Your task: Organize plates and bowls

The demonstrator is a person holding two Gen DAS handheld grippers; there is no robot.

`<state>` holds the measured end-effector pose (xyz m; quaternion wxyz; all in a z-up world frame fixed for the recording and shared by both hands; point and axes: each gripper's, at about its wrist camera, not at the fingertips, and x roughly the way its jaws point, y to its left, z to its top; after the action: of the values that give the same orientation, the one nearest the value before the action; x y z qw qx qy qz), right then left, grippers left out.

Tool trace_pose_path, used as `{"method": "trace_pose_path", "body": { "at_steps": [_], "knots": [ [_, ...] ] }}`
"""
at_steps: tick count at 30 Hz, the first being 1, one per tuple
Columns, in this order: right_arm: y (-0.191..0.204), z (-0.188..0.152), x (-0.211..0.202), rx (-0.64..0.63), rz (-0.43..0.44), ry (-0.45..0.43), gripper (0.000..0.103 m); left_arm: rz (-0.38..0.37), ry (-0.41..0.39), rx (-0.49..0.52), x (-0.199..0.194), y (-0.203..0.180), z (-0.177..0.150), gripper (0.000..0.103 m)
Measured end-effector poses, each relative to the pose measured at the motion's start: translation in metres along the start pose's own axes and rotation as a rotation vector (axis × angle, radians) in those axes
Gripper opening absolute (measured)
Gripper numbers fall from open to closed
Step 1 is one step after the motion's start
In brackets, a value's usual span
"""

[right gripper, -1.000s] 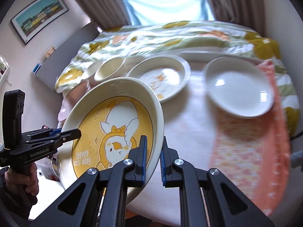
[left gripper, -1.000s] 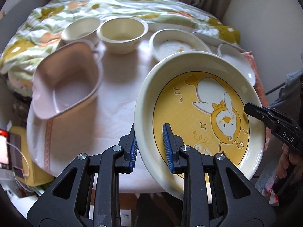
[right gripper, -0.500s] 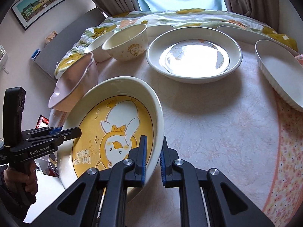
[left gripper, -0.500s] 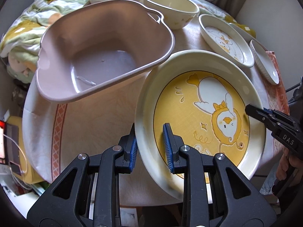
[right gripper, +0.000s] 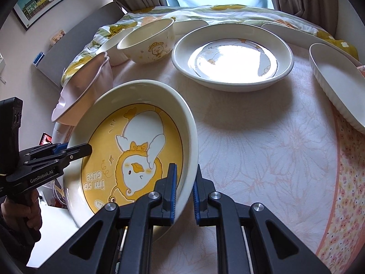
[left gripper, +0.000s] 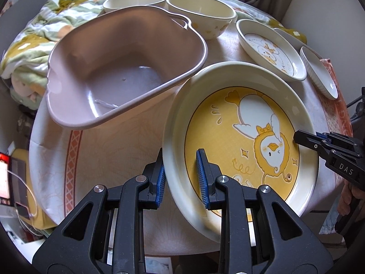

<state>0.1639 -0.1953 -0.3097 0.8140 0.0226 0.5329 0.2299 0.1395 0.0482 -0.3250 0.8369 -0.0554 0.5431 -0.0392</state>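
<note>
Both grippers hold one deep plate with a yellow duck picture (left gripper: pixel 246 132) (right gripper: pixel 136 150) low over the near edge of the table. My left gripper (left gripper: pixel 180 178) is shut on its left rim. My right gripper (right gripper: pixel 184 185) is shut on its right rim and shows at the plate's far side in the left wrist view (left gripper: pixel 303 137). The plate tilts a little. A pink basin (left gripper: pixel 118 73) (right gripper: pixel 79 91) stands just left of it, nearly touching its rim. Behind stand two cream bowls (left gripper: pixel 200 13) (right gripper: pixel 148 41) and another duck plate (left gripper: pixel 271 48) (right gripper: pixel 232 57).
A white ribbed oval dish (left gripper: pixel 319 73) (right gripper: pixel 337 86) lies at the right on an orange floral cloth (right gripper: pixel 349 182). The round table (right gripper: pixel 262 150) has a pale patterned cover. A flowered quilt (left gripper: pixel 34 34) lies behind the table. A person's hand (right gripper: pixel 20 214) grips the left tool.
Both grippers came down and forward with the plate, toward the table; the basin and bowls now look much closer. In the last half second almost nothing moved.
</note>
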Motion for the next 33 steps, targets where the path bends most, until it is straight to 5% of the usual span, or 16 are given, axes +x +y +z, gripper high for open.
{"method": "trace_pose_path", "body": {
  "at_steps": [12,15,16,17,19,21,22,27,29,33],
  "knots": [
    [0.001,0.0,0.002,-0.012,0.007,0.005,0.013,0.017,0.008,-0.017,0.0,-0.004,-0.001,0.022],
    [0.002,0.0,0.002,-0.013,-0.005,-0.001,0.013,0.055,0.006,-0.017,-0.004,-0.005,0.001,0.031],
    [0.002,0.0,0.001,-0.009,-0.013,-0.002,0.014,0.079,0.002,-0.012,-0.006,-0.006,0.001,0.044],
    [0.001,0.001,0.0,-0.005,-0.025,-0.002,0.021,0.102,-0.003,-0.009,-0.008,-0.006,0.002,0.063],
    [-0.001,0.003,-0.005,0.004,-0.044,-0.016,0.045,0.127,-0.025,-0.012,-0.018,-0.005,0.002,0.077],
    [-0.004,0.006,-0.015,0.019,-0.029,-0.043,0.09,0.137,-0.042,-0.02,-0.032,-0.004,0.004,0.08],
    [-0.004,0.007,-0.021,0.026,-0.021,-0.058,0.097,0.142,-0.049,-0.021,-0.039,-0.005,0.005,0.084],
    [0.001,0.015,-0.063,0.009,-0.061,-0.134,0.101,0.165,-0.182,-0.025,-0.093,-0.013,0.016,0.091],
    [0.003,0.019,-0.086,-0.003,-0.076,-0.175,0.101,0.152,-0.251,-0.027,-0.119,-0.019,0.025,0.103],
    [-0.002,0.027,-0.144,-0.002,-0.121,-0.299,0.101,0.086,-0.377,0.019,-0.156,-0.038,0.053,0.103]
  ]
}}
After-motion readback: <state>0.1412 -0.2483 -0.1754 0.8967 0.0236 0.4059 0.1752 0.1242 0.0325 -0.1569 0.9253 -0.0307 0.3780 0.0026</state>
